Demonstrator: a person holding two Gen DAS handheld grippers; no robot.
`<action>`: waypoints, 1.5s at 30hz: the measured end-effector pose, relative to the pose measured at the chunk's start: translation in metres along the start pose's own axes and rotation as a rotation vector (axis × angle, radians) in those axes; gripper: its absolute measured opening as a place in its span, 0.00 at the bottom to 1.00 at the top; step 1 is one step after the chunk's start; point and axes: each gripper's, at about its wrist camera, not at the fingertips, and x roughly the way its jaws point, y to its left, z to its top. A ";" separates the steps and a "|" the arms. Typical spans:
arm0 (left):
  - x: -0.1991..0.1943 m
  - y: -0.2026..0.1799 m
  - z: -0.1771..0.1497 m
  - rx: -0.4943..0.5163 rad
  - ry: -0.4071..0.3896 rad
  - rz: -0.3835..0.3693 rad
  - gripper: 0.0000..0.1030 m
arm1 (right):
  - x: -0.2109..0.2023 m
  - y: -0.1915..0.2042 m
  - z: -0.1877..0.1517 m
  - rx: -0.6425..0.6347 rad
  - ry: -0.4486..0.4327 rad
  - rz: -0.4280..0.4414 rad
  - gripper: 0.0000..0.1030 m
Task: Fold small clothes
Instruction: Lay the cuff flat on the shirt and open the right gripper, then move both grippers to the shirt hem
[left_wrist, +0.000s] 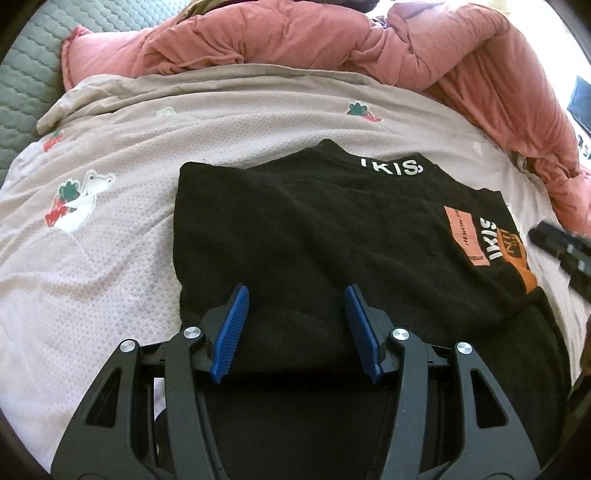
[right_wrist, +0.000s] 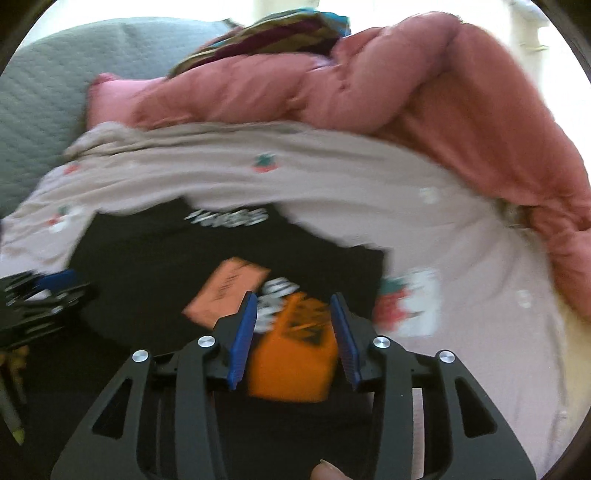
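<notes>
1. Left gripper (left_wrist: 297, 295) hovers over the near edge of the black shirt (left_wrist: 314, 229), jaws spread, gripping nothing.
2. Right gripper (right_wrist: 293, 306) hangs over the shirt's orange patch (right_wrist: 295, 354), jaws likewise apart.
3. The shirt lies on a pale printed sheet (left_wrist: 110, 240).
4. Farthest, a pink comforter (left_wrist: 314, 37) is bunched.

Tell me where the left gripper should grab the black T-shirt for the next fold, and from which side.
Probably the near left corner of the black T-shirt, coming in low from the left, off the bedsheet. That edge lies flat and straight with bare sheet beside it, so a finger could slip under. The left gripper is open over the near fabric, holding nothing. The right gripper, also open, covers the printed side.
</notes>
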 end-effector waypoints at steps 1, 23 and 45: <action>-0.001 0.000 0.000 -0.001 -0.001 0.000 0.44 | 0.003 0.004 -0.002 0.000 0.018 0.027 0.39; -0.042 0.007 -0.017 -0.048 -0.068 -0.014 0.45 | 0.004 -0.007 -0.022 0.118 0.118 0.071 0.59; -0.094 0.007 -0.023 -0.045 -0.152 0.012 0.91 | -0.042 -0.021 -0.021 0.151 0.024 0.059 0.88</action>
